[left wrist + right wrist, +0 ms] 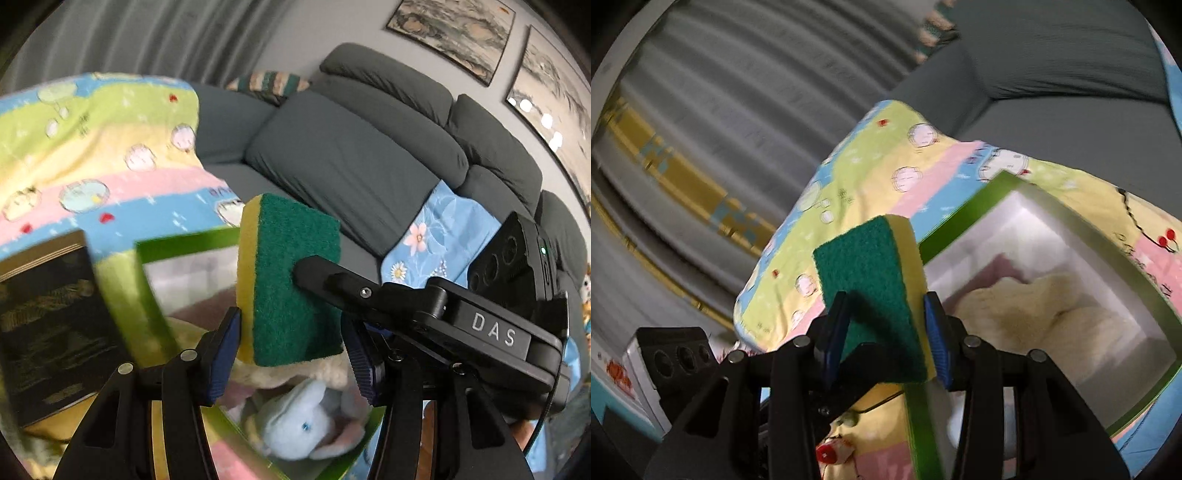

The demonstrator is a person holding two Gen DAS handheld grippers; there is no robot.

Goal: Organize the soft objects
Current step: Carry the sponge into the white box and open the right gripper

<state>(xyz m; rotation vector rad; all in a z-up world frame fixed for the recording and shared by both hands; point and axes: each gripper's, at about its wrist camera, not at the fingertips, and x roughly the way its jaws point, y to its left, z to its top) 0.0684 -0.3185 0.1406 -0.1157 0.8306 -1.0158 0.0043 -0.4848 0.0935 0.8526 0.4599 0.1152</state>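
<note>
**One sponge held over the green box**

A single light, squashy sponge is pinched across its thickness by the right hand-held gripper; the left hand-held gripper, partly open, straddles its lower end (contact cannot be told). Below: one green box, one blue plush toy.

Box opening clear above cream cloth.

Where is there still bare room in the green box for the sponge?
Little: in the right wrist view, a white strip between the cream cloth and the box wall at right. Elsewhere crowded: pink cloth, blue plush toy.
</note>
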